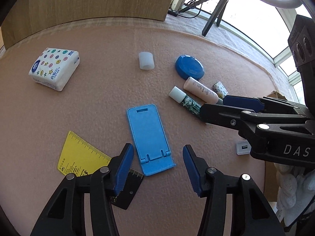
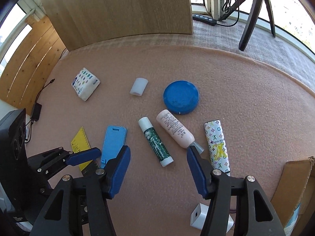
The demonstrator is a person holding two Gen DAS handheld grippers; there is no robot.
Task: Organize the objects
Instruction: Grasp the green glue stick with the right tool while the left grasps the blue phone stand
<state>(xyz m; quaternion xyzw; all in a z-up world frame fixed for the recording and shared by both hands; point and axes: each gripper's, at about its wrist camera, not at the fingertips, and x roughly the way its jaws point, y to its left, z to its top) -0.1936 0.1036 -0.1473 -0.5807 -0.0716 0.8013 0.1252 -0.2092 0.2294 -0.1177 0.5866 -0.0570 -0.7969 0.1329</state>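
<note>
**Op:** I've got both claws angled down over the pink mat (image 1: 94, 102). Left gripper (image 1: 157, 167) is released, nothing pinched. The blue phone stand (image 1: 148, 137) lies flat w/ its hinged end between the jaws, pads not touching it.

**Obs:** And the right?

**Op:** Right gripper (image 2: 158, 172) is also released and empty. Green lip-balm tube (image 2: 156, 142) lies just ahead of the gap, pink lotion bottle (image 2: 175, 128) next to it, its neck right by the right finger.

**Obs:** Risks?

**Op:** Main one on the left: yellow ruler (image 1: 78, 155) and a black ruler card (image 1: 128, 190) sit under/beside the left finger. If I clench low, I prob snag the card along w/ the stand, or the flat stand skids out since there's little edge to bite.

**Obs:** Right side?

**Op:** Crowded. Balm, lotion and the patterned white tube (image 2: 216, 143) lie close together. A clench could nudge the lotion and roll it into the blue round tin (image 2: 181, 96). Also the two rigs are near each other; could clash if both go in at once.

**Obs:** Tissue pack (image 1: 54, 68) and white cap (image 1: 146, 61)?

**Op:** Well apart, no issue.
</note>
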